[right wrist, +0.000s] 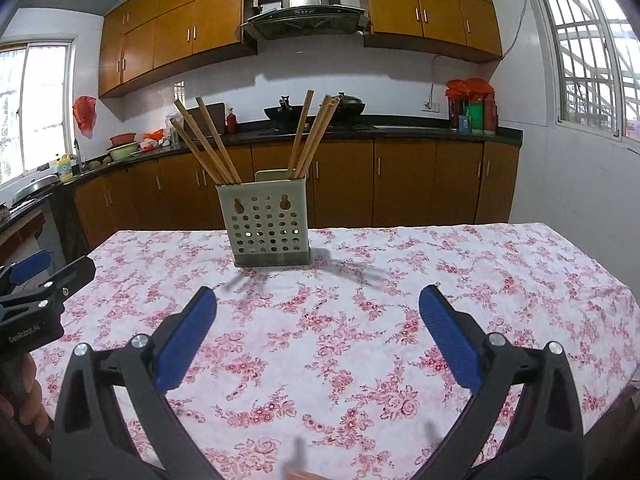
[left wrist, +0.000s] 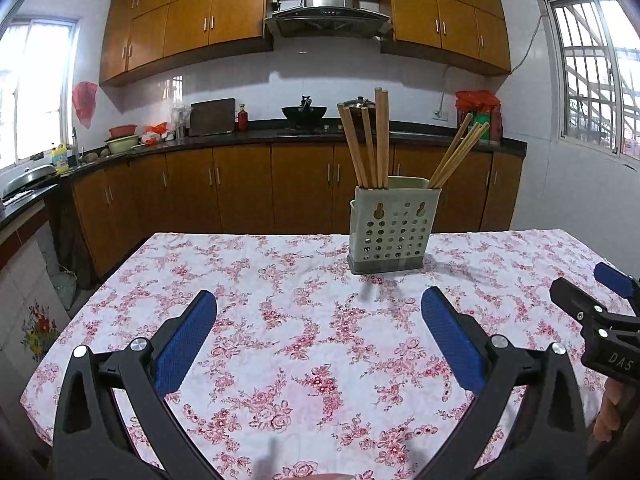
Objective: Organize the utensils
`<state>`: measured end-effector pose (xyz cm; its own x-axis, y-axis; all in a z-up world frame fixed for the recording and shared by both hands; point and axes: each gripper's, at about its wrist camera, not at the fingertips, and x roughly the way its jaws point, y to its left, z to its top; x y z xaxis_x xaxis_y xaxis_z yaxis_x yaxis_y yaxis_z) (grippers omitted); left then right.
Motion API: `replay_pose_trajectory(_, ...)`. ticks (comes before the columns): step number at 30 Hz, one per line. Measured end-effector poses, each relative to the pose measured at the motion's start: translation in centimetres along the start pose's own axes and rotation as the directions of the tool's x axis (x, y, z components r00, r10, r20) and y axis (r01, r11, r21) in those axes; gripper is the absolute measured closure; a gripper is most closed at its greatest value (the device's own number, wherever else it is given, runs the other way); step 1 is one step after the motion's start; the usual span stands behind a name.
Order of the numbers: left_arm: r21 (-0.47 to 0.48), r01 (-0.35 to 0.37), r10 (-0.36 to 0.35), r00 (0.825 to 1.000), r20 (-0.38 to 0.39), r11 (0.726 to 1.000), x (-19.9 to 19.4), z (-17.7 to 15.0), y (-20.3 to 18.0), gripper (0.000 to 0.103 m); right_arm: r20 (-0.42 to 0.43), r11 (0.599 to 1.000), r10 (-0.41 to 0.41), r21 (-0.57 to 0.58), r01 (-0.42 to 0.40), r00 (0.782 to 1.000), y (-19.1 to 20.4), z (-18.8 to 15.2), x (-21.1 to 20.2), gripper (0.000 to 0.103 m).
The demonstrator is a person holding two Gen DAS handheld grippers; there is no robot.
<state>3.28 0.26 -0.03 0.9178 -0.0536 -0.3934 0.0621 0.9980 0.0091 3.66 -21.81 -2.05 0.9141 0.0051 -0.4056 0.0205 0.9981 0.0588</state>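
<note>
A utensil holder [left wrist: 387, 229] stood on the tabletop [left wrist: 280, 320], toward its far edge, with chopsticks [left wrist: 370, 142] upright in it in two bunches, left and right. Behind the tabletop ran a counter [left wrist: 256, 136] with a wok [left wrist: 304, 112] on it.

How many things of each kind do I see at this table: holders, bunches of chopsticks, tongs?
Pale green perforated plastic holder: 1
Bunches of wooden chopsticks, left bunch and right bunch: 2
Blue-padded black tongs, left tongs and right tongs: 2
Total: 5
</note>
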Motion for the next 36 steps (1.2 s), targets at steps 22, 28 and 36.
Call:
replay_pose_trajectory(22,0.004,0.006,-0.006,1.0,-0.003,1.0,0.02,-0.05,-0.06,0.002,-0.006,1.0,-0.002,0.01,0.002,1.0,-0.12,-0.1,0.03,0.004)
replay_pose_trajectory(28,0.004,0.006,-0.006,1.0,-0.003,1.0,0.03,-0.06,-0.05,0.002,-0.009,1.0,-0.003,0.016,0.004,1.0,-0.02,-0.17,0.09,0.004)
replay_pose_trajectory(36,0.004,0.005,-0.005,1.0,-0.003,1.0,0.02,-0.04,-0.1,0.002,-0.011,1.0,-0.004,0.018,0.004,1.0,0.03,-0.23,0.09,0.004)
